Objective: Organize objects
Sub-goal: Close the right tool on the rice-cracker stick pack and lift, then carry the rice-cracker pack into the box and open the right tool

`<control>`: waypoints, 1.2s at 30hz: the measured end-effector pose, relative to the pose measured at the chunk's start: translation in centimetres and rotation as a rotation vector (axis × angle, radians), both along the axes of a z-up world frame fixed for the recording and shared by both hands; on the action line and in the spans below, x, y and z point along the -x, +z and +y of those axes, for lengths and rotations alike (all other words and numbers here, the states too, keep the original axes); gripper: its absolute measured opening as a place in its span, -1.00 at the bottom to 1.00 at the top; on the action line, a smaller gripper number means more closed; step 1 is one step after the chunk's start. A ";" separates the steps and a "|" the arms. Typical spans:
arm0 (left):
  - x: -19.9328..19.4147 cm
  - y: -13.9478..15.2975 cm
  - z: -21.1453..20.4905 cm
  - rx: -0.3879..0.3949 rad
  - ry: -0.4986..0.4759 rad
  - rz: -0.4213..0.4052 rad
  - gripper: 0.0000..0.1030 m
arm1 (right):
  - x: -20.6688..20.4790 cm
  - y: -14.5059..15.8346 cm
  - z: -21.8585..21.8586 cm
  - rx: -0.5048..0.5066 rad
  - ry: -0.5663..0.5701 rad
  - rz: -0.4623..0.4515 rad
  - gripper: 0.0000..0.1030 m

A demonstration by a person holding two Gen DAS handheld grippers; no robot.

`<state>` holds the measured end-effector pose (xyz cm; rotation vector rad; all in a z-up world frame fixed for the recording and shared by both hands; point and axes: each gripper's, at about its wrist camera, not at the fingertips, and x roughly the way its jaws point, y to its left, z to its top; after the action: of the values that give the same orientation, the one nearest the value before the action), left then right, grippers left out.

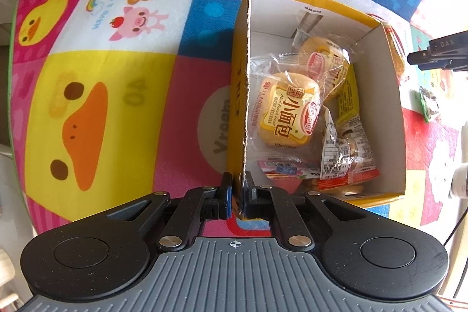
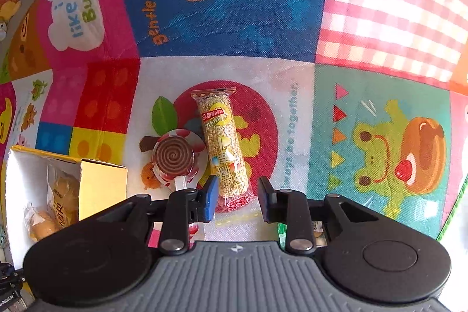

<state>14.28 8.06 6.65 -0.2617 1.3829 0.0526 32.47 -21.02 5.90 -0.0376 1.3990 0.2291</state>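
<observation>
A yellow cardboard box (image 1: 245, 54) stands open on the play mat and holds several wrapped mini breads (image 1: 285, 110) and other snack packets. My left gripper (image 1: 237, 189) is shut on the box's left wall near its front corner. In the right wrist view the box (image 2: 102, 183) shows at the lower left. My right gripper (image 2: 237, 195) is open, its jaws on either side of the near end of a puffed-grain snack bar (image 2: 223, 142) that lies on the mat. A chocolate swirl lollipop (image 2: 175, 157) lies just left of the bar.
The colourful cartoon play mat (image 1: 102, 78) covers the whole surface. In the left wrist view the other gripper's black tip (image 1: 438, 54) shows at the right edge, beside a green packet (image 1: 428, 101). A green packet edge (image 2: 282, 230) lies under my right gripper.
</observation>
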 end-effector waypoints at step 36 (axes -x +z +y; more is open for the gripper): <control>-0.7 -0.9 0.1 0.029 -0.202 0.007 -0.77 | 22.3 13.2 1.0 -0.153 -0.254 0.147 -0.45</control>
<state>14.98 8.11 5.79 -0.1450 1.4113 -0.1349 10.22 -20.04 19.15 0.2870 1.5121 0.1286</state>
